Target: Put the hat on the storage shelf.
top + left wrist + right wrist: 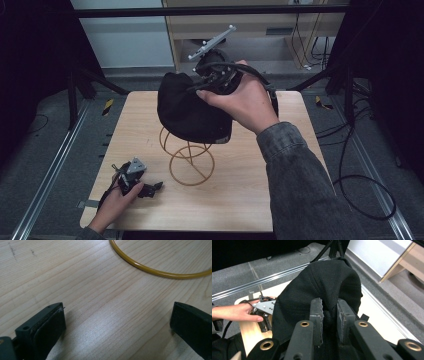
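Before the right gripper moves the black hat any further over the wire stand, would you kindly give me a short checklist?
1. Right gripper pinching the black hat: ok, fabric is between its jaws.
2. Hat centred over the yellow wire stand: cannot tell, the hat hides the stand's top.
3. Left gripper open and holding nothing: ok.
4. Left gripper apart from the stand's base ring: ok.
5. Stand upright on the wooden table: ok.

Grey denim sleeve (300,165); black fingers (315,315) with brass-ringed screw holes.
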A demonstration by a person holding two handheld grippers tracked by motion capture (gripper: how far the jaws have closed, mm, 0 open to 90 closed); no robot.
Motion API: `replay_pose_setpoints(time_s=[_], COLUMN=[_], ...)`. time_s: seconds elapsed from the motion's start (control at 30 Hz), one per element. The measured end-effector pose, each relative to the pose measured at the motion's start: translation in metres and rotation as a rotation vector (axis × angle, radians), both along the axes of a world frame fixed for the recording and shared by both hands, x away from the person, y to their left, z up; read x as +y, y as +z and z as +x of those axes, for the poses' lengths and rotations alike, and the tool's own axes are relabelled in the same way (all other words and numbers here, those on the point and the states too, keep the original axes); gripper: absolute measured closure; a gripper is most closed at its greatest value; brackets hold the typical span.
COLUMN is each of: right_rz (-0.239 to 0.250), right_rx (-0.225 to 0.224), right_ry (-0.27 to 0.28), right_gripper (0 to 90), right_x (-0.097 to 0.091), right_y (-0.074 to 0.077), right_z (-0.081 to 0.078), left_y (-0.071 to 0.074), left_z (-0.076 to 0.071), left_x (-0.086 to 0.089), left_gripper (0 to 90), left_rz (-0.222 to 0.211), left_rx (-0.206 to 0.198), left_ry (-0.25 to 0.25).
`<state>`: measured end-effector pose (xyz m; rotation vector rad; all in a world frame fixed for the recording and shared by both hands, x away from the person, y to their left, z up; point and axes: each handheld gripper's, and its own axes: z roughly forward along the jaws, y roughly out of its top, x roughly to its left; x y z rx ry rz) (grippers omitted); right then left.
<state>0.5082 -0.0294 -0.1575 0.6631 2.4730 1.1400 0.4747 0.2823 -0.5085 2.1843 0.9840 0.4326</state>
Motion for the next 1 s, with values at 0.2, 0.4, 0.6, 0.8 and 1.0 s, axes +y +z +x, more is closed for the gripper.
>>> replay_pose_setpoints(time_s=[0.2,0.4,0.6,0.8,1.0], right_rz=[-0.031,-0.064,-0.093,-0.119,-0.136], right_rx=[0.016,0.035,0.06,0.068,0.085], right_ry=[0.021,0.029,0.04,0.041,0.043], right_gripper=[77.4,77.4,77.3,77.2,76.9], right_x=[0.014,0.026,0.036,0.042,0.045], right_y=[-0.007,-0.015,-0.025,-0.033,-0.038], right_z=[0.003,0.008,0.012,0.014,0.017], left_y=[0.0,0.0,0.0,0.0,0.0], left_z=[0.0,0.0,0.0,0.0,0.0], left_x=[0.0,0.0,0.0,0.0,0.0], left_gripper=[0.0,0.0,0.0,0.0,0.0], left_rz=[0.0,0.0,0.0,0.0,0.0], left_rx=[0.0,0.001,-0.001,-0.001,0.0], left_ry=[0.0,0.0,-0.001,-0.001,-0.002])
